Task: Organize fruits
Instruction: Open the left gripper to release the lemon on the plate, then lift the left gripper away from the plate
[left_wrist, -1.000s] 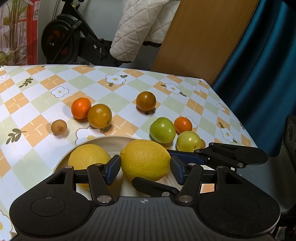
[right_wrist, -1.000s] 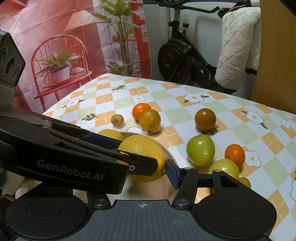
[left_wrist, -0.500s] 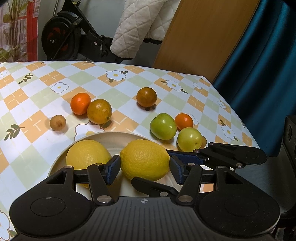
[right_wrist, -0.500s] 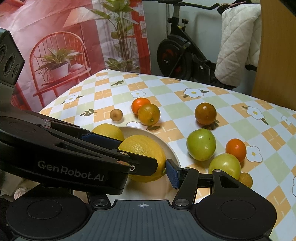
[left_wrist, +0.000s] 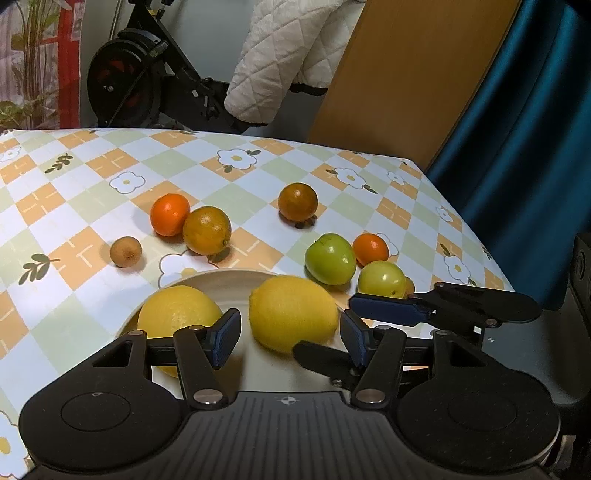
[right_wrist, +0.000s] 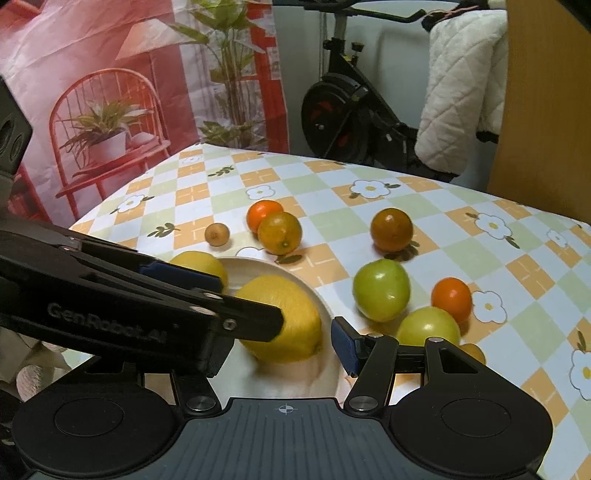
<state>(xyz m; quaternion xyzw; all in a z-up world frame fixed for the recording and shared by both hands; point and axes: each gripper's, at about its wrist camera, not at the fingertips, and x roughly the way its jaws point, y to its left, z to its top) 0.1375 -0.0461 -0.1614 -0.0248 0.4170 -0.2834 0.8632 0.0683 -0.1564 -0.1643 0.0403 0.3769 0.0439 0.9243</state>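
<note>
Nearest, the left gripper (left_wrist: 290, 334) hangs over a cream plate (left_wrist: 225, 282) with its jaws spread around a lemon (left_wrist: 293, 314), a gap showing at the left pad. The right gripper (right_wrist: 295, 338) has its jaws apart beside the same lemon, pinching nothing; its left finger is hidden. A second lemon (left_wrist: 177, 314) lies on the plate. Beyond, on the checked tablecloth (left_wrist: 92, 177), sit two green apples (left_wrist: 330, 258), oranges (left_wrist: 207, 230) and a small brown fruit (left_wrist: 125, 252)
</note>
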